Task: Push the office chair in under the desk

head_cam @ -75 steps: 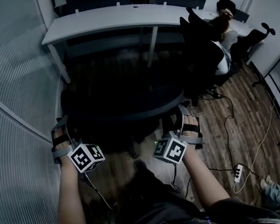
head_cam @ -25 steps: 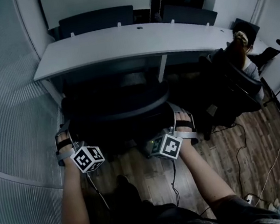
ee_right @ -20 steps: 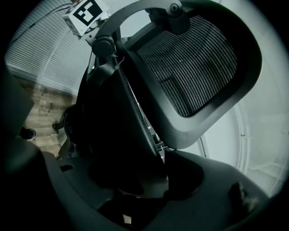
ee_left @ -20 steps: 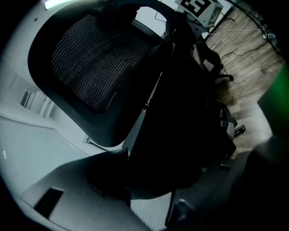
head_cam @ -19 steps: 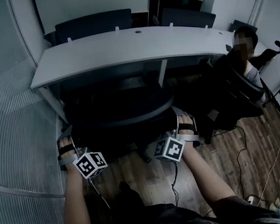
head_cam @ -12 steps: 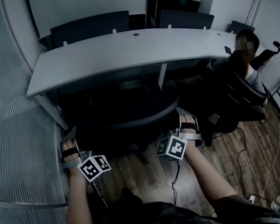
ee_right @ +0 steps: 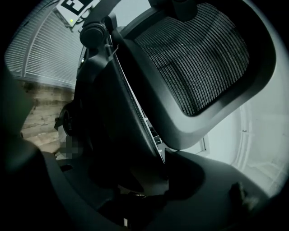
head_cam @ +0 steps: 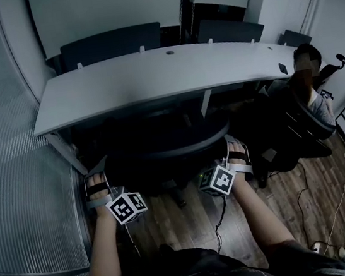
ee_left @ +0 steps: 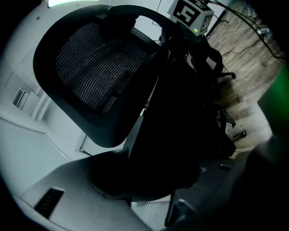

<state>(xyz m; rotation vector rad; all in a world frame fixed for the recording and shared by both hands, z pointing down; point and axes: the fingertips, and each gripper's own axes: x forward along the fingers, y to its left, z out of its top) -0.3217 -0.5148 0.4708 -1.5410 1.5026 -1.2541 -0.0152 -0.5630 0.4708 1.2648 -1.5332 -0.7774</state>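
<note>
At the far left stood a ribbed wall (head_cam: 14,188), close beside the desk (head_cam: 152,83), so there was little room on that side. Next to it, the left gripper (head_cam: 96,177) lay almost level at the left edge of the office chair (head_cam: 160,143). Its jaws stood wide but were not free. In the left gripper view the dark frame of the backrest filled the space between them, so they appeared to pinch this edge. I think the hold was taken low on the side because it steers the chair and pushes it at the same time.

In the middle, the chair was directly in front of the desk, its back just at the front edge of the desktop and its seat apparently already beneath. The mesh panel (ee_right: 198,58) rose above both grippers.

The right gripper (head_cam: 235,151) mirrored the left one, and its jaws seemed closed on the right edge of the backrest in the same manner. Two equal holds probably kept the chair from turning on its wheels.

At the far right a person (head_cam: 308,83) sat in another chair, well apart from the work.
</note>
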